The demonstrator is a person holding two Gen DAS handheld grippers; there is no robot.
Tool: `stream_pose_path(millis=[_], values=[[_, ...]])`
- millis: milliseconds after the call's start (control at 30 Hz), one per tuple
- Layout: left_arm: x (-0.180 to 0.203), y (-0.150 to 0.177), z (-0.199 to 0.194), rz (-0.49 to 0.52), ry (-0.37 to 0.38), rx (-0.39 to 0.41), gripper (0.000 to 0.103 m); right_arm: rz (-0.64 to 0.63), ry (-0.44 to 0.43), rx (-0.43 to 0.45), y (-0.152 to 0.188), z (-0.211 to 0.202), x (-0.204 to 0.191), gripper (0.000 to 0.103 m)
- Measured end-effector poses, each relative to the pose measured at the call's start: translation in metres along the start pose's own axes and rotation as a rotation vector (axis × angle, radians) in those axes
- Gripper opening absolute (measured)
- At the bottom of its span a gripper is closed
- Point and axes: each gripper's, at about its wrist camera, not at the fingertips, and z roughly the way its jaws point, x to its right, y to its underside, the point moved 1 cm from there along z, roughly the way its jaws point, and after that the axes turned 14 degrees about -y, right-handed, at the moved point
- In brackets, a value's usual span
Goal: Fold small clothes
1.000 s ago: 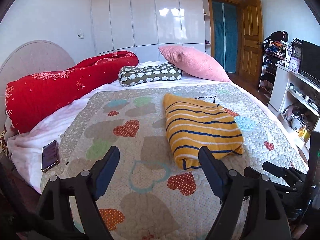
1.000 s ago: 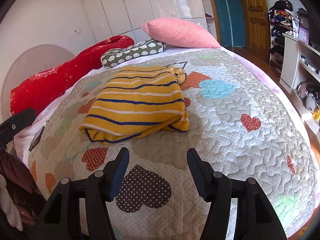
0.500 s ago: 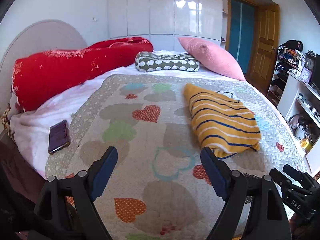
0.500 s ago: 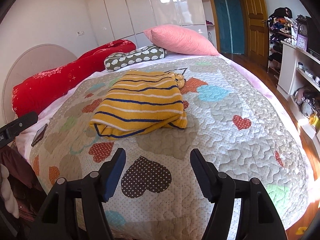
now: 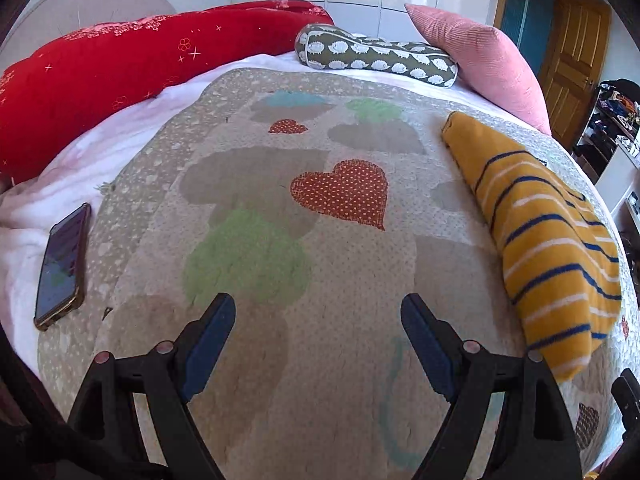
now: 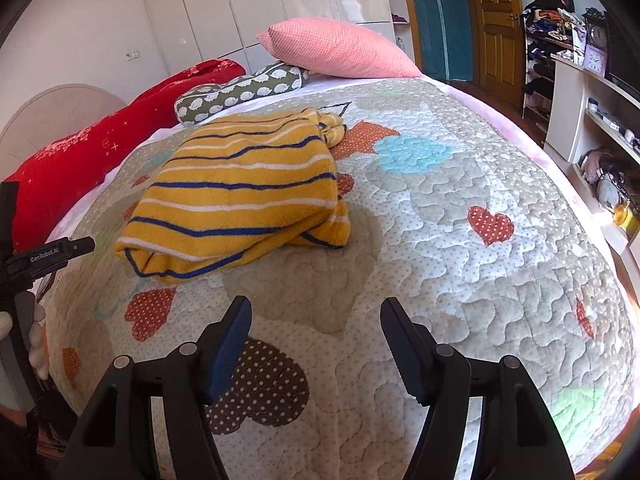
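Shelf clutter too small to identify; striped garment's inner folds hidden.

White lettering "GenRobot.AI" on black body of left gripper, seen at left edge of right wrist view. No other readable text: clock face on shelf too small to read; phone screen dark, nothing legible; wall socket plate unmarked.
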Motion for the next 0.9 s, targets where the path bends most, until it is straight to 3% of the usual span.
stream_pose_path(millis=[167,300,567,733,900], values=[[0.021,-0.024,0.039,0.029,-0.021,-0.013,0.084,0.026,0.053,0.033,-0.024,0.012,0.017,0.072],[0.028,-0.029,0.07,0.039,-0.023,-0.099,0.091,0.057,0.086,0.066,-0.043,0.029,0.032,0.072],[0.024,-0.023,0.066,0.049,0.021,-0.064,0.095,0.15,0.072,0.038,-0.053,0.057,0.064,0.076],[0.027,-0.015,0.061,0.059,-0.006,0.0,0.097,0.13,0.076,0.028,-0.054,0.065,0.063,0.083],[0.026,-0.017,0.063,0.053,0.005,-0.004,0.098,0.13,0.066,0.031,-0.054,0.066,0.064,0.084]])
